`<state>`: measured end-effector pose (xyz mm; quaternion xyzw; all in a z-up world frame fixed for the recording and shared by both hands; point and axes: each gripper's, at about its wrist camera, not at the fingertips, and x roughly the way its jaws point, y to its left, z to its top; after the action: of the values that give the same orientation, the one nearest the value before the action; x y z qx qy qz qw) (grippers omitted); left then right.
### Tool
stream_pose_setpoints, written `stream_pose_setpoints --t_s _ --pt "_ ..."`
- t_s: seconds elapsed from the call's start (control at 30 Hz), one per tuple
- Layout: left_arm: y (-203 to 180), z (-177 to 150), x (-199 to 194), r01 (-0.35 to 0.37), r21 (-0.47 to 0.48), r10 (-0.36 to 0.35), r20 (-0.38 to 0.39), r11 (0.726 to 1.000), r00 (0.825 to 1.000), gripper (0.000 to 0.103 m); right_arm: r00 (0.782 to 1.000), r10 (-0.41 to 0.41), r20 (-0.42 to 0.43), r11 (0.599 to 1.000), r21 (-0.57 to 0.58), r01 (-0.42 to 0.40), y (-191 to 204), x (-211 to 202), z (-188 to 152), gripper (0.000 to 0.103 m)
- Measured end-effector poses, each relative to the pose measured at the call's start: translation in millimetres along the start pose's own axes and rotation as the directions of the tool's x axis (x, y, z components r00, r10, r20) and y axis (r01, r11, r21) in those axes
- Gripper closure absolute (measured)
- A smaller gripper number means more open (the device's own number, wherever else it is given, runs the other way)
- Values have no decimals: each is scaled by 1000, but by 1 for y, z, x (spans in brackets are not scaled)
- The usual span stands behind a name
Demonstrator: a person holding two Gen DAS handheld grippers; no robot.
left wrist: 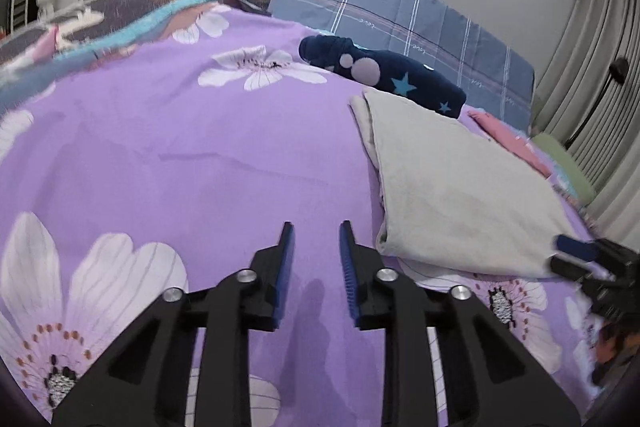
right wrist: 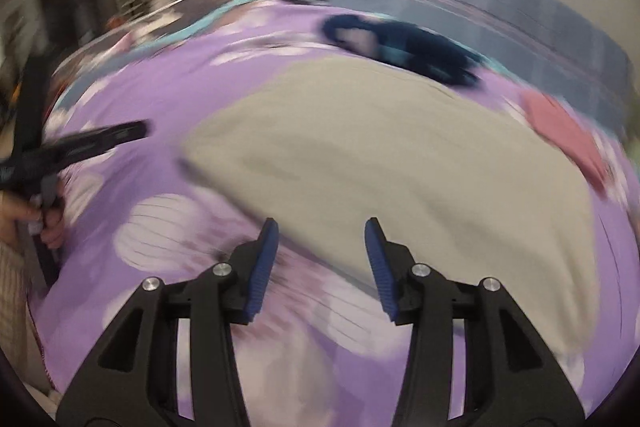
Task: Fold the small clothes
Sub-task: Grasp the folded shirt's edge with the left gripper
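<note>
The right wrist view is smeared with blur, so edges and prints are hard to read. In the left wrist view the right gripper [left wrist: 576, 259] is cut off at the frame edge. Three garments lie on the purple sheet [left wrist: 200, 155]: one folded grey cloth [left wrist: 460, 195], one dark blue piece with stars [left wrist: 384, 71] behind it, one pink piece [left wrist: 508, 139] to its right. The left gripper [left wrist: 316, 239] stands partly open over bare sheet, holding nothing. The right gripper [right wrist: 320, 239] is partly open and empty, at the grey cloth's [right wrist: 380, 155] near edge.
</note>
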<state>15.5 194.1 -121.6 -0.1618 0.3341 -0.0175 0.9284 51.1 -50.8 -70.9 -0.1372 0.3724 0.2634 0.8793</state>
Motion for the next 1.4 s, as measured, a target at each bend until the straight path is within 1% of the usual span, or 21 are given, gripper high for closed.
stream_pose_setpoints --t_s 0.03,0.13,0.23,0.33,0.37,0.47,0.5,0.53,0.57,0.6,0.63,0.67,0.7,0.77,0.87,1.0,1.07,1.2,1.3,1.33,1.4 --pt "4 -1 2 14 -16 -14 -11 1000 1000 60 1000 12 1 999 -39 -12 13 5 5 55" --pt "13 -5 13 43 -65 -47 -61 997 997 60 1000 21 -15 986 -166 -23 53 29 17 54" --pt "21 -7 17 94 -115 -103 -75 989 992 59 999 13 -34 970 -243 -21 80 53 26 54" --pt "34 -10 17 167 -180 -180 -57 969 982 59 998 -53 -26 940 -338 41 98 74 29 54" --pt "37 -11 17 186 -197 -199 -51 963 979 59 996 -90 -13 921 -381 78 105 82 29 54" --pt "53 -13 18 270 -283 -286 -17 920 958 59 986 -155 64 866 -472 167 123 91 29 56" --pt "57 -14 17 292 -305 -309 -7 907 951 59 980 -176 88 848 -492 196 126 94 29 59" --pt "58 -14 17 302 -314 -319 -2 900 948 59 977 -187 98 838 -503 211 130 97 31 86" --pt "57 -13 17 303 -314 -320 -3 900 948 59 979 -189 79 843 -498 203 130 102 32 100" --pt "55 -12 16 295 -308 -312 -6 905 950 59 982 -178 67 864 -467 189 127 102 35 100" --pt "53 -11 15 285 -298 -303 -13 911 953 59 988 -144 62 898 -411 156 120 96 38 100" --pt "50 -9 12 271 -279 -289 -23 921 957 59 993 -103 65 927 -357 120 112 88 42 100" --pt "47 -6 8 266 -251 -282 -27 931 959 59 997 -35 74 958 -281 55 97 77 47 100" --pt "40 3 -1 282 -192 -292 -26 940 956 59 996 46 74 985 -168 -33 73 70 56 101" --pt "37 22 1 322 -162 -331 -30 933 943 57 989 125 78 992 -44 -122 47 64 65 101" --pt "20 47 24 326 -73 -331 -74 943 941 56 985 139 106 990 -2 -139 38 55 73 101" --pt "15 60 47 363 -85 -372 -120 928 921 56 983 150 103 989 3 -151 40 52 71 101" --pt "7 81 96 438 -159 -463 -208 885 861 56 984 153 96 988 4 -154 43 51 67 101" --pt "0 90 135 433 -183 -468 -252 883 847 57 983 161 89 987 14 -163 44 53 65 101" --pt "-2 93 147 424 -181 -459 -254 887 851 75 983 161 87 986 15 -163 45 53 65 101" --pt "-4 99 166 422 -181 -457 -255 888 852 96 984 162 79 986 16 -164 46 56 65 101"
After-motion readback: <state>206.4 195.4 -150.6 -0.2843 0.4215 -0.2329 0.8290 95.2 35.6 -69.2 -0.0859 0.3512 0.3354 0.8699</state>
